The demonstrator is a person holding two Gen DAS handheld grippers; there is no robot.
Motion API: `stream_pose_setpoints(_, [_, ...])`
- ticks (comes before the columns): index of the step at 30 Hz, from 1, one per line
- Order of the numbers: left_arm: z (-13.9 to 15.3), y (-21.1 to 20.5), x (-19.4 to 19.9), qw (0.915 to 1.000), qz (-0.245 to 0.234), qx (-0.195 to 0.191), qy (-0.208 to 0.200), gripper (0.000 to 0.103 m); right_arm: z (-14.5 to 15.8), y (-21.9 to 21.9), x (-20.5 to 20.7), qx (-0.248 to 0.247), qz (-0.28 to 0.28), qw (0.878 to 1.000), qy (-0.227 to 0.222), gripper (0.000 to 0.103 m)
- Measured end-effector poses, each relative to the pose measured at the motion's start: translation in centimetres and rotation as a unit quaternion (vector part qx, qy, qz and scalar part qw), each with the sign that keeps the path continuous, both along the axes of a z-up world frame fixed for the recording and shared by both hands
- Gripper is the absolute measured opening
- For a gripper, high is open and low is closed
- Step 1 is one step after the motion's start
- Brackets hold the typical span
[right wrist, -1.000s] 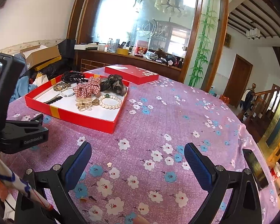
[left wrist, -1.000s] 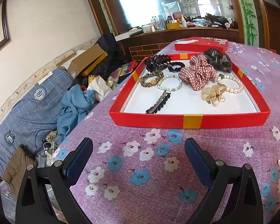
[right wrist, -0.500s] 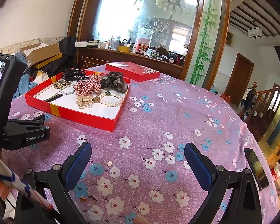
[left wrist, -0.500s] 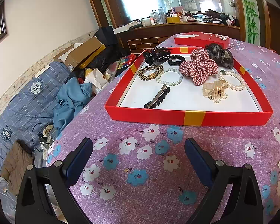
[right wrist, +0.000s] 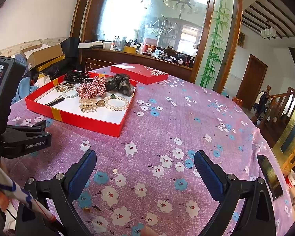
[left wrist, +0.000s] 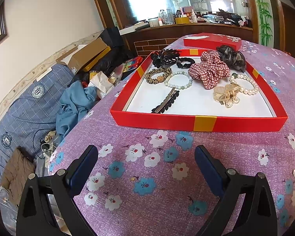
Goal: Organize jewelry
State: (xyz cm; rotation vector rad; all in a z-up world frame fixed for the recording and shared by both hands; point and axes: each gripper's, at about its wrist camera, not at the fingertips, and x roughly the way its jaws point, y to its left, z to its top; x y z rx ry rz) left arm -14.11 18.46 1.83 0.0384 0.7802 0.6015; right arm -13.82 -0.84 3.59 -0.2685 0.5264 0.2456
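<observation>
A red open box [left wrist: 203,121] [right wrist: 72,116] with a white floor sits on the purple flowered tablecloth. Inside lie a red checked scrunchie [left wrist: 210,68] [right wrist: 91,88], a dark scrunchie [left wrist: 232,56], a pearl bracelet [left wrist: 245,85] [right wrist: 116,103], a pale bead bracelet [left wrist: 179,80], a leopard hair tie [left wrist: 157,75], a black claw clip [left wrist: 167,57], a black hair clip [left wrist: 166,102] and a golden flower clip [left wrist: 227,96] [right wrist: 88,105]. My left gripper [left wrist: 146,158] is open and empty, in front of the box. My right gripper [right wrist: 145,162] is open and empty, right of the box.
The red box lid [left wrist: 212,41] [right wrist: 139,73] lies beyond the box. A dark phone [right wrist: 269,176] lies at the table's right edge. The left gripper's body [right wrist: 15,118] shows at the left of the right wrist view. Cluttered bedding and cartons [left wrist: 49,90] lie left of the table.
The left gripper has moved closer to the box and a little higher, so the box looks larger. The right gripper has edged forward slightly. Both stay open.
</observation>
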Motion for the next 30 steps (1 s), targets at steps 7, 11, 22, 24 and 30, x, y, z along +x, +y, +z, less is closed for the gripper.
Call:
stream_pose_setpoints(7, [-0.07, 0.27, -0.06, 1.0, -0.002, -0.007, 0.002, 0.098, -0.01, -0.05, 0.0, -0.001, -0.003, 1.0, 0.001, 0.101])
stream_pose_setpoints(11, [-0.09, 0.27, -0.02, 1.0, -0.003, -0.005, 0.002, 0.098, -0.03, -0.07, 0.06, -0.001, -0.003, 1.0, 0.002, 0.101])
stream_pose_setpoints(22, [-0.12, 0.14, 0.04, 1.0, -0.006, -0.005, 0.0, 0.098, -0.04, -0.13, 0.07, -0.001, -0.003, 1.0, 0.002, 0.101])
stream_pose_setpoints(24, [-0.12, 0.14, 0.02, 1.0, -0.006, -0.004, 0.0, 0.098, -0.05, -0.15, 0.05, -0.002, -0.003, 1.0, 0.002, 0.101])
stream_pose_setpoints(30, [-0.15, 0.12, 0.03, 1.0, -0.007, -0.004, 0.0, 0.098, -0.06, -0.18, 0.05, -0.002, -0.004, 1.0, 0.002, 0.101])
